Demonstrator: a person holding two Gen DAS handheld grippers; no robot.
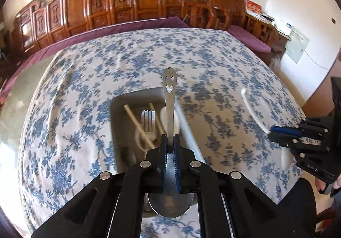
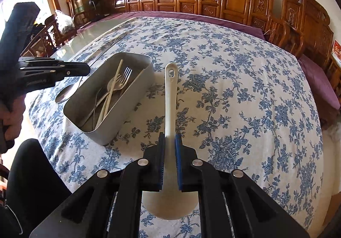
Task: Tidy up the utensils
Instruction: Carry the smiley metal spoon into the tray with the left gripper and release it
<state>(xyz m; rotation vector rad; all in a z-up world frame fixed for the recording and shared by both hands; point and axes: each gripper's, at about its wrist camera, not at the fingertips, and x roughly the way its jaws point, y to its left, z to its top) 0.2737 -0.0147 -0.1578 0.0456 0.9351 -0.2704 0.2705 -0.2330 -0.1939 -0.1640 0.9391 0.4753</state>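
Both clamped: left gripper (image 1: 170,139) steel spoon (image 1: 169,97), right gripper (image 2: 170,139) white spoon (image 2: 170,97)

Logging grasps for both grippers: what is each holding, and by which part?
Left gripper: shiny steel spoon with a smiley-face handle, clamped on its neck just above the bowl. Right gripper: white plastic ladle, gripped low on its handle near the bowl.

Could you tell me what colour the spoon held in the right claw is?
The long plastic spoon is plain white, clearest in the right wrist view.
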